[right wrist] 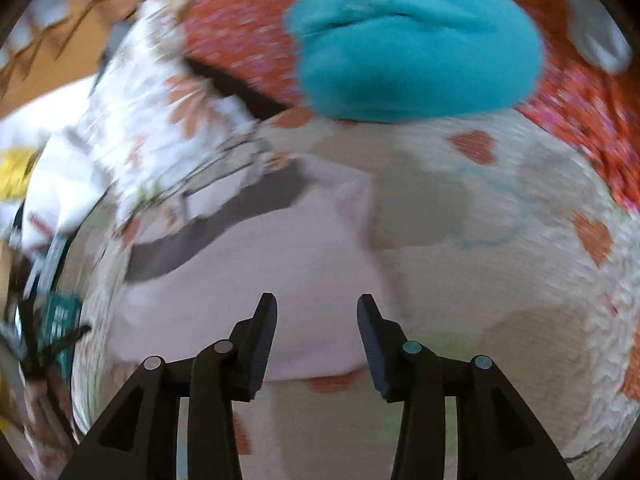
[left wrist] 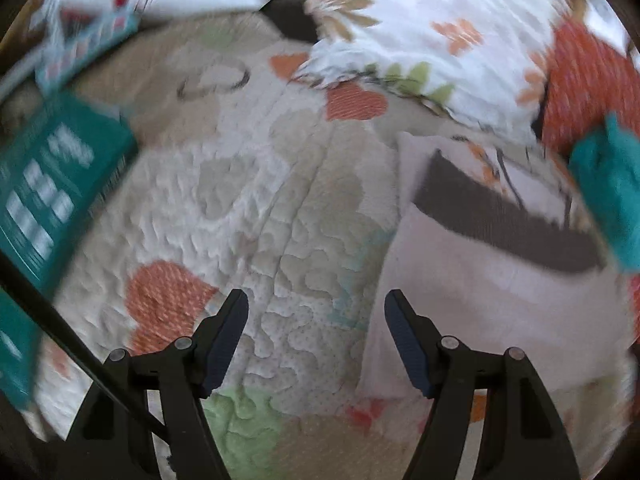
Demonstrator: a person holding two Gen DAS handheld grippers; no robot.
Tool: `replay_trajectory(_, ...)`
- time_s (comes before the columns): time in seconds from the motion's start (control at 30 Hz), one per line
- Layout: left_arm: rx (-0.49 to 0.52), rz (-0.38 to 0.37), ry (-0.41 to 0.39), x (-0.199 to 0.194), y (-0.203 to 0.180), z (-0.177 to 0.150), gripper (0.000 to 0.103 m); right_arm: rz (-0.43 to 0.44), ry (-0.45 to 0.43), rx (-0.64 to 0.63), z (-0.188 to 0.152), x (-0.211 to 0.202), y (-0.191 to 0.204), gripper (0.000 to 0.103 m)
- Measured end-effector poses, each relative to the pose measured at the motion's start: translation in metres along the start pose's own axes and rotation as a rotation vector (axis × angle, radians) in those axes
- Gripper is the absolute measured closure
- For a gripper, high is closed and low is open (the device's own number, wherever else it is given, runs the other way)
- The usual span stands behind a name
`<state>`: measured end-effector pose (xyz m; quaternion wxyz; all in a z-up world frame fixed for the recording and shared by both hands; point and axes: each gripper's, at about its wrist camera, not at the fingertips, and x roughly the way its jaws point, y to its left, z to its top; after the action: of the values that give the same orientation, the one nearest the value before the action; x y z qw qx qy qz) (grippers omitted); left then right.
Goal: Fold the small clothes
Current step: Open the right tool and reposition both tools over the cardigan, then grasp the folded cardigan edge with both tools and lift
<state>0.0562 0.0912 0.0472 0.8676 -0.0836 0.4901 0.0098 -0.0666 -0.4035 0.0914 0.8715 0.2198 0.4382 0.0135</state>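
A pale pink garment [left wrist: 472, 300] with a dark grey waistband [left wrist: 500, 220] lies flat on the quilted bedspread [left wrist: 248, 216]. My left gripper [left wrist: 316, 300] is open and empty, just left of the garment's edge. In the right wrist view the same garment [right wrist: 256, 272] with its waistband [right wrist: 216, 220] lies under my right gripper [right wrist: 316, 304], which is open and empty above its lower edge. A turquoise folded cloth [right wrist: 412, 48] lies beyond it; it also shows in the left wrist view [left wrist: 612, 184]. Both views are blurred.
A white floral cloth [left wrist: 420, 40] is heaped at the far side. A red patterned fabric [left wrist: 588, 80] lies at the far right. A teal box [left wrist: 48, 188] lies at the left on the bedspread. A black rod [left wrist: 60, 320] crosses the lower left.
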Motion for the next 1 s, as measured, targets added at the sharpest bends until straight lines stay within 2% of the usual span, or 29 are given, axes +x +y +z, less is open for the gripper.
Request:
replay_trajectory(0.1,-0.068,-0.07,0.029,0.011,0.013,0.011,0.033,0.038,0.038,-0.163,-0.008,0.017,0.057,0.054)
replay_trajectory(0.27,-0.004,-0.121,0.049,0.033,-0.001,0.043,0.033,0.081,0.086,-0.485,-0.052,0.052,0.162,0.053)
replay_trajectory(0.37,0.023,-0.189,0.053,0.048,-0.01,0.059,0.033,0.101,0.079,-0.661,-0.085,0.07,0.217,0.053)
replay_trajectory(0.47,0.027,-0.296,0.107,0.069,-0.021,0.071,0.033,0.101,0.046,-0.814,-0.114,0.086,0.261,0.053)
replay_trajectory(0.57,0.06,-0.326,0.145,0.09,-0.034,0.078,0.033,0.088,0.022,-0.943,-0.137,0.106,0.295,0.053)
replay_trajectory(0.63,0.07,-0.346,0.166,0.101,-0.039,0.081,0.033,0.038,-0.019,-1.022,-0.15,0.118,0.31,0.053)
replay_trajectory(0.7,0.1,-0.371,0.16,0.106,-0.047,0.085,0.026,-0.005,-0.057,-1.079,-0.158,0.128,0.321,0.053)
replay_trajectory(0.77,0.112,-0.394,0.161,0.108,-0.051,0.09,0.025,-0.027,-0.099,-1.099,-0.163,0.135,0.328,0.053)
replay_trajectory(0.97,0.142,-0.475,0.167,0.12,-0.065,0.101,0.025,-0.021,-0.089,-1.039,-0.153,0.153,0.341,0.053)
replay_trajectory(1.0,0.155,-0.484,0.168,0.12,-0.068,0.101,0.029,-0.011,-0.083,-1.032,-0.151,0.154,0.342,0.059)
